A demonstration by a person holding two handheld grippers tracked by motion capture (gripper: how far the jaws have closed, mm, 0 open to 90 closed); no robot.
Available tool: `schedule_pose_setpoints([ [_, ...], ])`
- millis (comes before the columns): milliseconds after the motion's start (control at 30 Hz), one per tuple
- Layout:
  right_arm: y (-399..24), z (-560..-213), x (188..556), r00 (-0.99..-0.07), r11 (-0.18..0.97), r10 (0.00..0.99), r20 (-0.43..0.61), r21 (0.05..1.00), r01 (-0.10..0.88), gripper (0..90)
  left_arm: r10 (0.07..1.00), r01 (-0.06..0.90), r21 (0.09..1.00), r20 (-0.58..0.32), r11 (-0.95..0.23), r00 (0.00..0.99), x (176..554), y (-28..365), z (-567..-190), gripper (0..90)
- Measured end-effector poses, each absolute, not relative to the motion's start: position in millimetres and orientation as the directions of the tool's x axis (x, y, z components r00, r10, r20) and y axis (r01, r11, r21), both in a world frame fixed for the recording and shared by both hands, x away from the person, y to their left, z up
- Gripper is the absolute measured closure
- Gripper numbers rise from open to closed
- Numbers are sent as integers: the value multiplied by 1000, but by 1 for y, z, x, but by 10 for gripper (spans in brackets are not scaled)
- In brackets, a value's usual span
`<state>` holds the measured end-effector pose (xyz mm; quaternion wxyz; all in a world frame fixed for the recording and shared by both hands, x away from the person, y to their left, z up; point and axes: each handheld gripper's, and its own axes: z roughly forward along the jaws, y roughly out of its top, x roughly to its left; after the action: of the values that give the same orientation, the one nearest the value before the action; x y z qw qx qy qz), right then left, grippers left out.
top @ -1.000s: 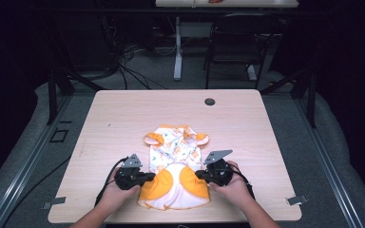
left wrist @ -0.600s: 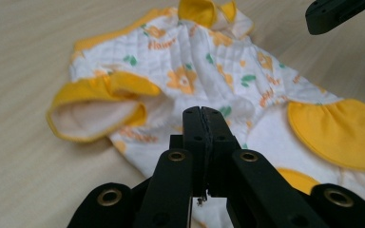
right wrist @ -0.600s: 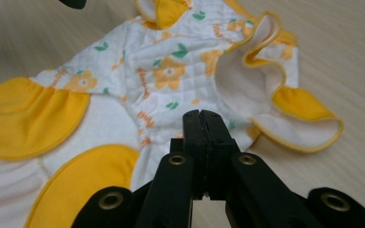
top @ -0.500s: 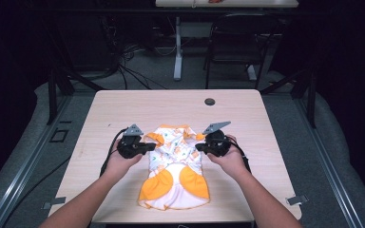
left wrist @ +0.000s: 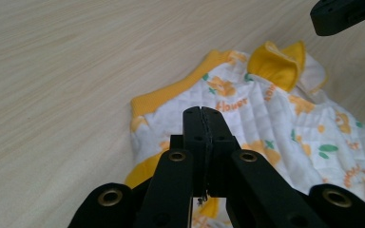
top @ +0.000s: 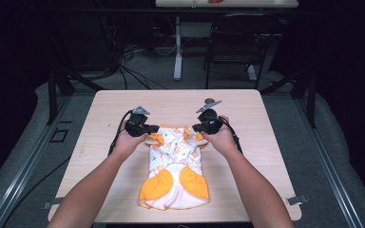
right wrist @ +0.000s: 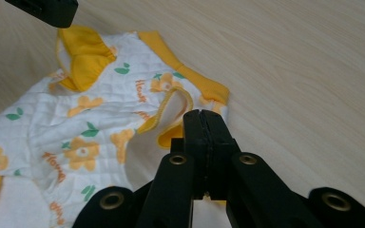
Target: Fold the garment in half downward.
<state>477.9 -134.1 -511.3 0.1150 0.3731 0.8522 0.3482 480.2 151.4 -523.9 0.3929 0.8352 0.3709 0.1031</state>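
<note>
A small quilted white garment [top: 176, 161] with orange flowers and orange trim lies flat on the wooden table [top: 266, 123], its collar end away from the person. My left gripper [top: 153, 128] hovers at the garment's far left shoulder, jaws pressed together with no cloth between them. In the left gripper view the shut tips [left wrist: 203, 114] sit above the printed cloth [left wrist: 275, 118] near its orange edge. My right gripper [top: 196, 127] is at the far right shoulder, also shut and empty. Its tips [right wrist: 203, 116] hang over a folded orange cuff [right wrist: 173, 111].
Bare table surface lies to the left [top: 95, 142] and right [top: 266, 161] of the garment. Beyond the table's far edge are a chair [top: 230, 42], a table leg [top: 177, 47] and cables [top: 128, 61] on the floor. Each gripper's cable trails back along the forearm.
Both grippers have moved away from the person, from the garment's orange lower end to its shoulders. They stayed shut. The garment lies about where it was.
</note>
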Motion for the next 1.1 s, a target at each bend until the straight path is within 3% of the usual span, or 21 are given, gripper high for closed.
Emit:
schedule_pose_setpoints([
  [267,-132,-524,497,-671,479,739,57,656,584,885,738,570,702,-93,-427,668,499,146,-535,884],
  [433,-132,-536,502,-657,481,752,55,635,604,857,754,584,695,-91,-420,650,503,144,-543,801],
  [667,-119,-547,506,-643,473,765,46,637,608,753,784,596,693,-72,-405,617,506,142,-552,686],
  [1100,-113,-563,509,-614,472,789,38,602,644,654,791,610,676,-64,-414,608,507,142,-564,623],
])
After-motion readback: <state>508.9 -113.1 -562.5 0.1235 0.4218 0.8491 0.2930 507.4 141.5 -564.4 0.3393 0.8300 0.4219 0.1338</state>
